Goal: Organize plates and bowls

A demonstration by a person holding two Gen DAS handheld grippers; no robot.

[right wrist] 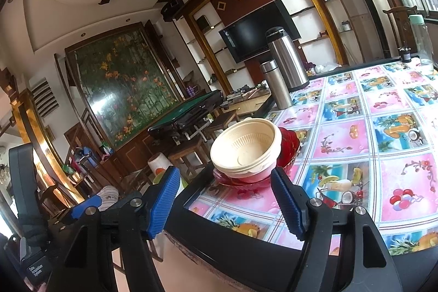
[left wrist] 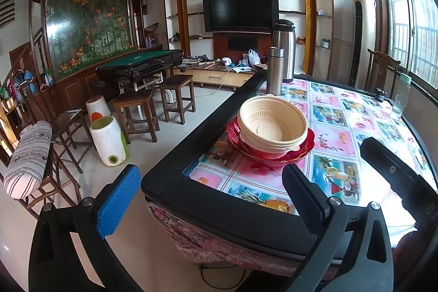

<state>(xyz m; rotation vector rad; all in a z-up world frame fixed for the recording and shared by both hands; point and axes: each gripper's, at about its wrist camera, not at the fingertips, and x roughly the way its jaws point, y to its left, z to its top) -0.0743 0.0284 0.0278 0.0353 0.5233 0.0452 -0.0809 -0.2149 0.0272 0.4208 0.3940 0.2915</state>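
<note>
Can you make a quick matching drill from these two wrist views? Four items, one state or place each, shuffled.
Items:
1. cream bowls
2. red plate
3. steel flask
4. clear bottle

States or places:
A. far right of the table, by the window
B. stacked, nested inside each other
C. under the bowl stack, on the table
D. upright beside the larger steel thermos

Pairs: 1-B, 2-C, 3-D, 4-A

Both the left claw and the right claw are open and empty.

A home living room. A television [left wrist: 240, 10] hangs in a shelved wall unit at upper centre. Wooden stools [left wrist: 177, 97] and a mahjong table [left wrist: 142, 62] stand at left.
</note>
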